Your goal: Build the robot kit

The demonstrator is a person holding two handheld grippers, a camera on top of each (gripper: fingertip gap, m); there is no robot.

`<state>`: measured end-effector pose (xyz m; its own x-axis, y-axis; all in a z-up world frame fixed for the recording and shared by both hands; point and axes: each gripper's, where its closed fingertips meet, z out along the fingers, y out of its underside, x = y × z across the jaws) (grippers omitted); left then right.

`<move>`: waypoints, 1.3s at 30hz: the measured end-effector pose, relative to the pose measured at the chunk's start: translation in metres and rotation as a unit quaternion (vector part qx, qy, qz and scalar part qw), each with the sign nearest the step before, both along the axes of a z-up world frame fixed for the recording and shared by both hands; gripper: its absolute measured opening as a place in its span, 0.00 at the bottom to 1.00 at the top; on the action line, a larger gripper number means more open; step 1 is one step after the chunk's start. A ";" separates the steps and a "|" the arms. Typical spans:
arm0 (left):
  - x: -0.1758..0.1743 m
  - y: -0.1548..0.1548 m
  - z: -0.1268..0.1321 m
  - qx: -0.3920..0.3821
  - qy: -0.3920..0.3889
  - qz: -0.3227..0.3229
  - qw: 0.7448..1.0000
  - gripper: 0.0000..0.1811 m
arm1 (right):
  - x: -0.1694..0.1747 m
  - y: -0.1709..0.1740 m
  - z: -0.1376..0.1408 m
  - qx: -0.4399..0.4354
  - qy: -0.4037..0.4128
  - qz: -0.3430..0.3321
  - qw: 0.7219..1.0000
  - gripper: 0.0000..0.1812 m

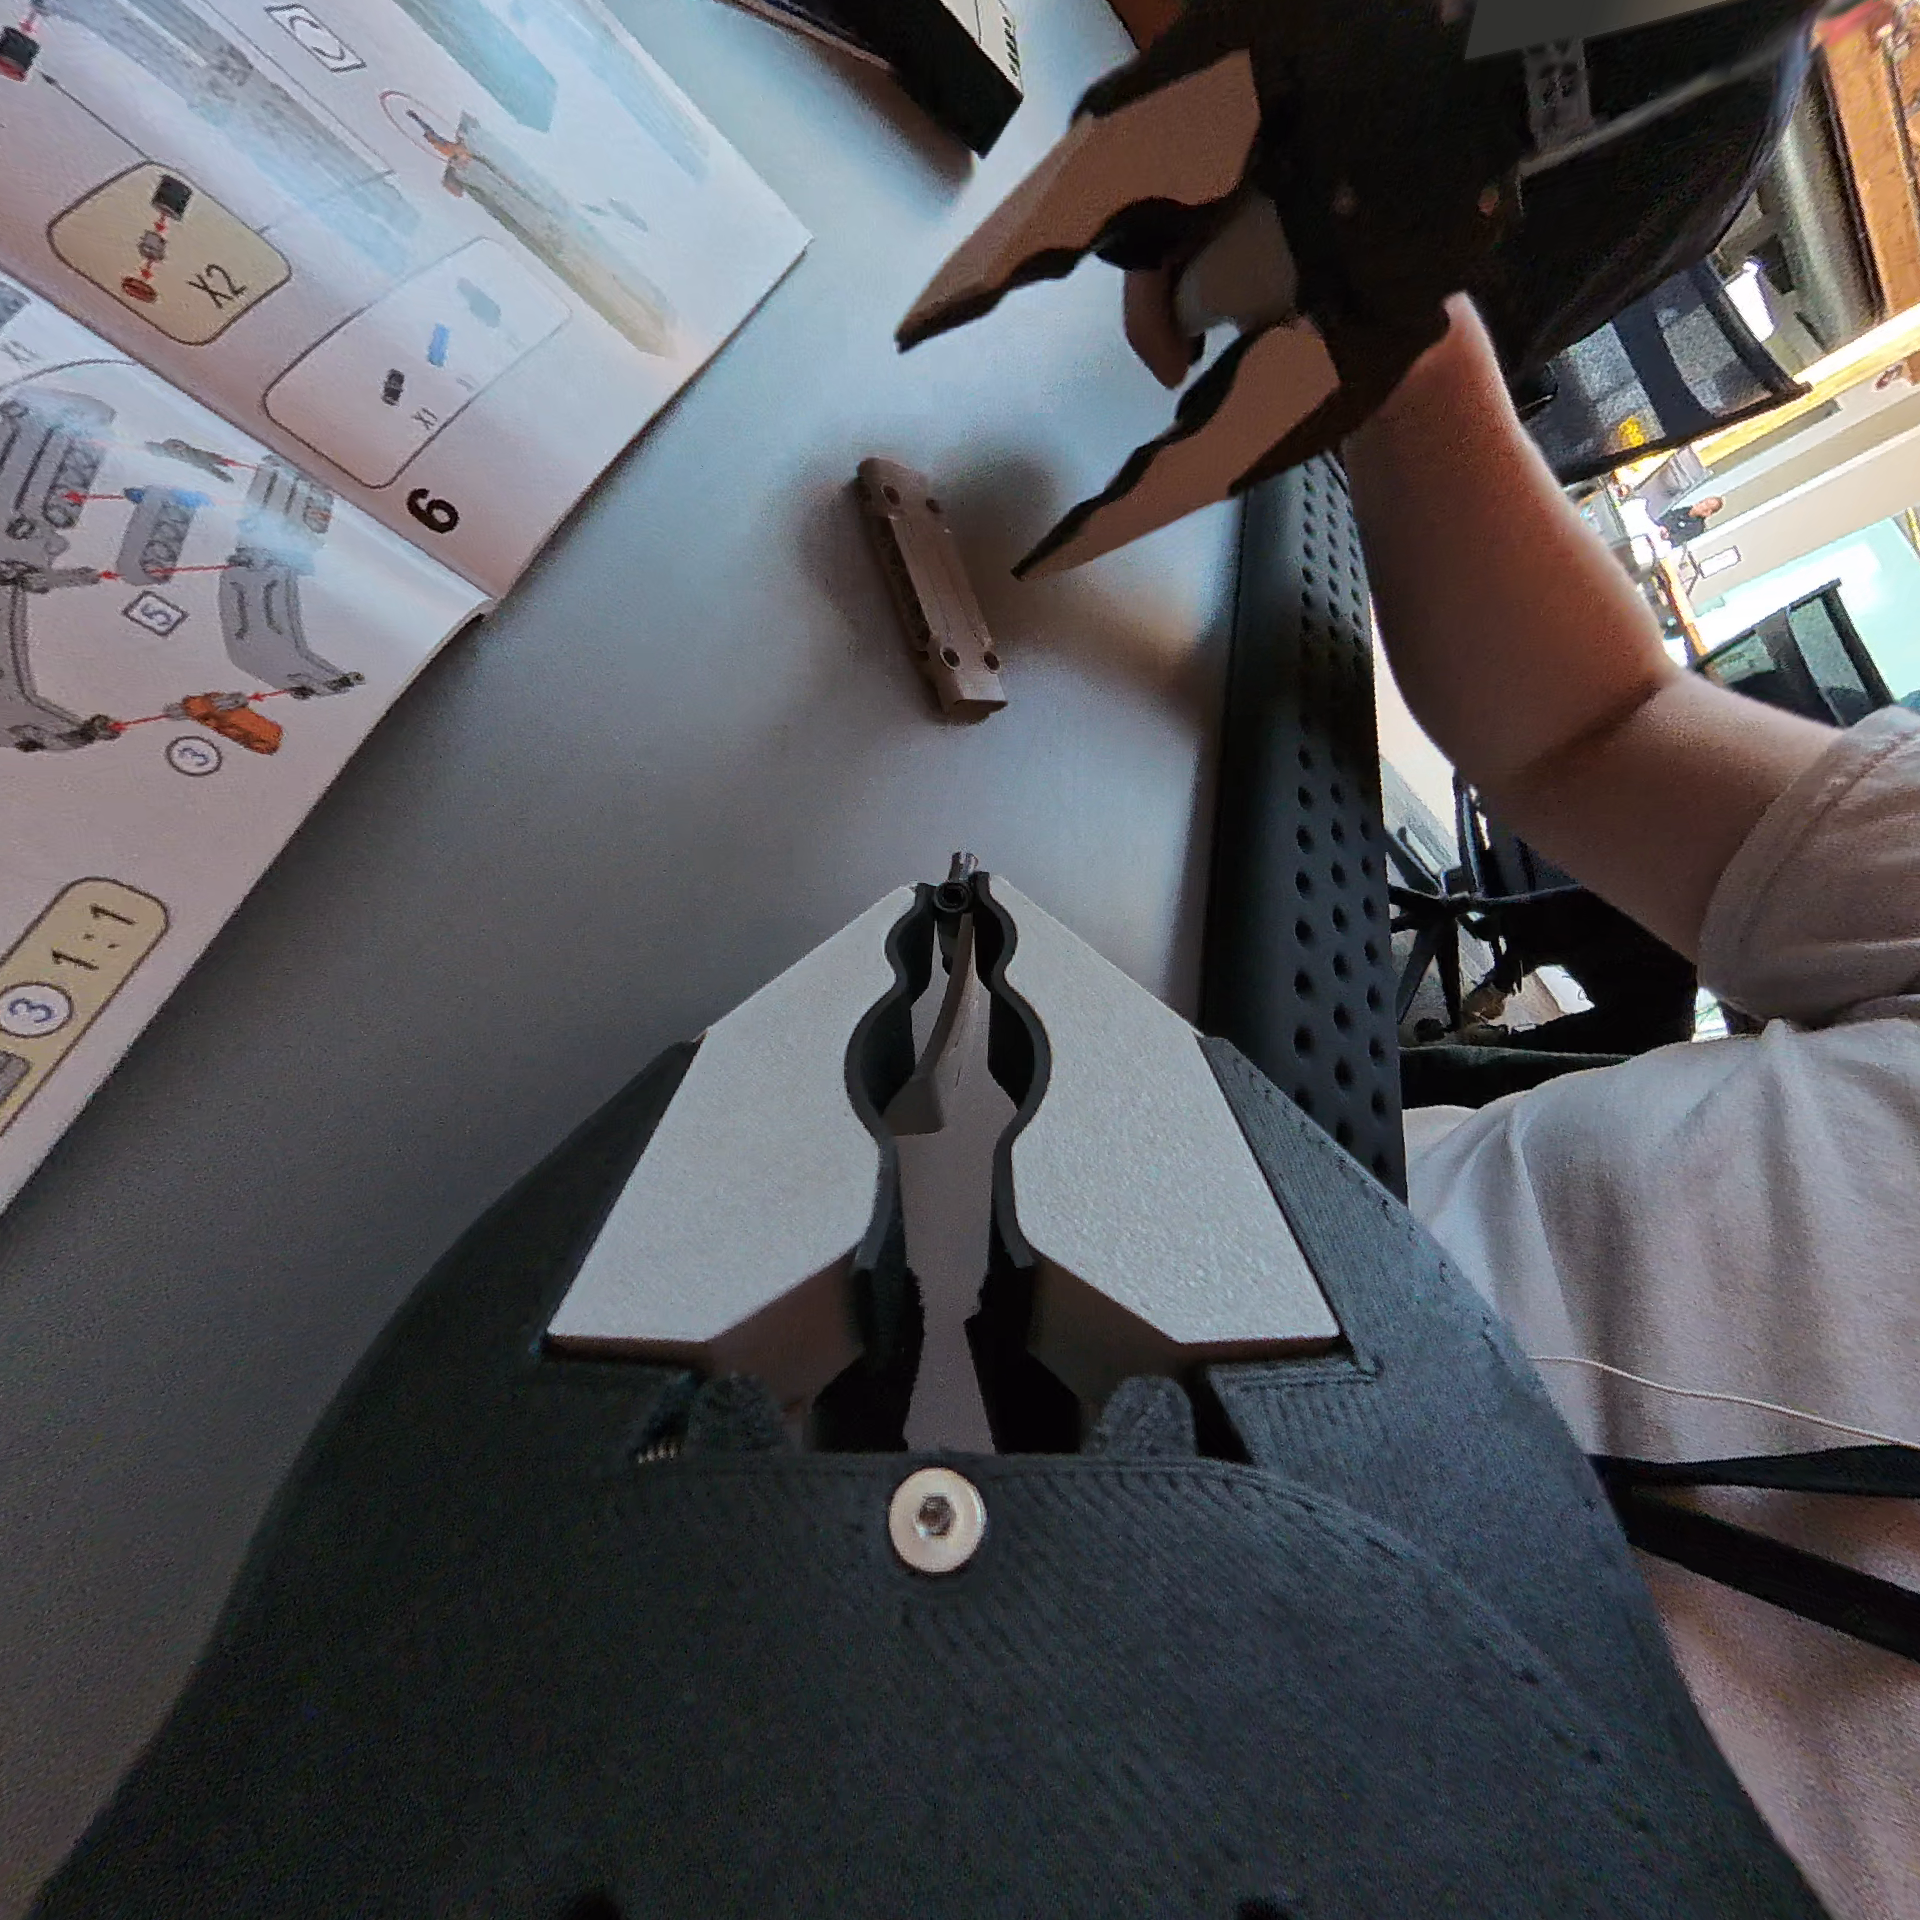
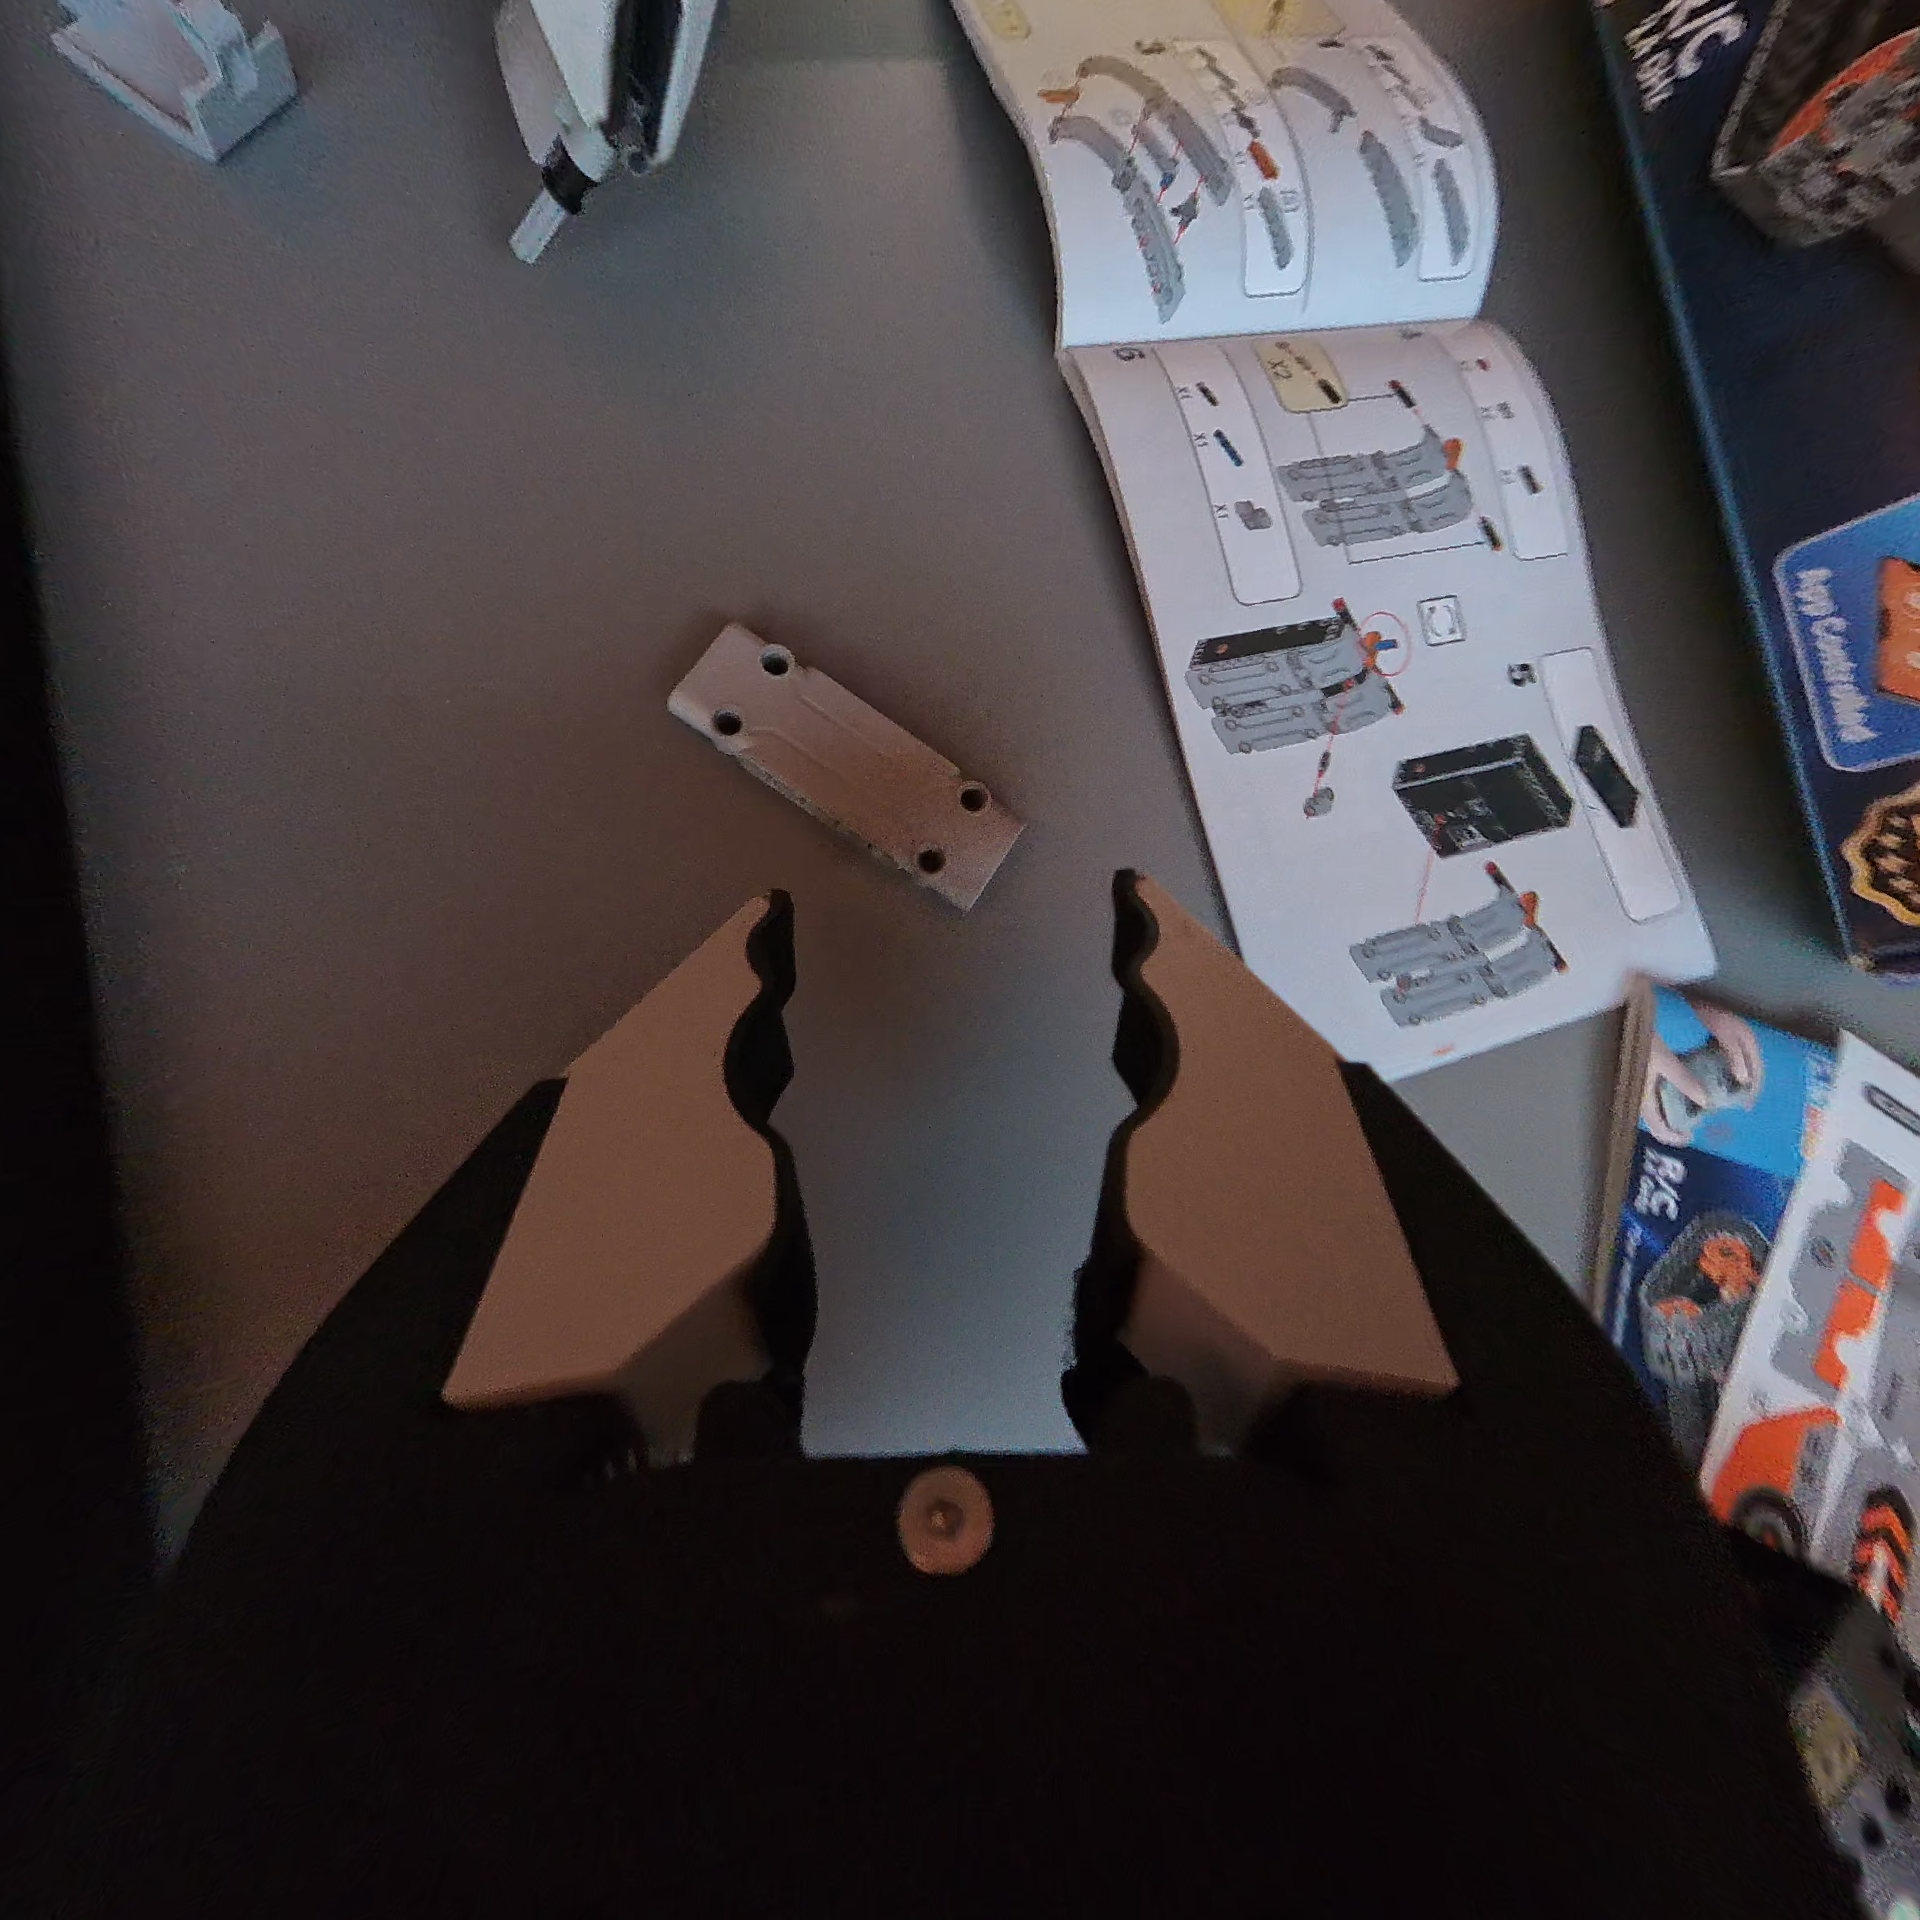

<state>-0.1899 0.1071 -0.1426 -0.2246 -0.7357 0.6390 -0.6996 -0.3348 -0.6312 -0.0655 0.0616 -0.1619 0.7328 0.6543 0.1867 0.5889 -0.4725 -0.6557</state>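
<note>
Our left gripper (image 1: 958, 896) is clenched on a small black pin (image 1: 951, 896), pinched at the very tips so its end pokes out. Our right gripper (image 2: 951, 902) hangs released, jaws spread just short of the grey studded beam (image 2: 844, 764) lying flat on the grey table (image 2: 416, 623). The instruction booklet (image 2: 1382, 623) and the boxes (image 2: 1787, 416) crowd one side; bare tabletop lies on the beam's other sides.

The grey beam (image 2: 844, 767) looks like matt plastic. The booklet (image 2: 1382, 665) is glossy paper. The table (image 2: 416, 623) is smooth and matt.
</note>
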 end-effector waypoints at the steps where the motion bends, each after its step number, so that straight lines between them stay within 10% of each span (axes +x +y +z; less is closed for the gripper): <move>1: 0.000 -0.001 0.000 0.005 -0.001 -0.003 1.000 0.03 | -0.001 0.003 -0.005 -0.026 0.007 0.018 0.999 0.34; 6: 0.000 -0.005 -0.005 0.014 0.002 -0.017 1.000 0.03 | -0.018 0.012 -0.013 -0.074 0.048 0.138 0.986 0.34; 18: 0.003 -0.018 0.007 -0.034 -0.026 -0.038 0.998 0.03 | -0.008 0.012 -0.012 -0.049 0.120 0.144 0.981 0.13; 26: 0.007 -0.029 -0.005 0.012 -0.011 -0.044 0.999 0.03 | -0.013 0.030 0.044 0.077 -0.157 0.107 0.979 0.13; 34: 0.007 -0.031 -0.007 0.016 -0.005 -0.043 0.999 0.03 | -0.023 0.039 0.069 0.114 -0.490 0.145 0.852 0.12; 39: 0.007 -0.028 -0.006 0.005 -0.004 -0.033 0.999 0.03 | -0.028 0.036 0.053 0.081 -0.563 0.185 0.802 0.13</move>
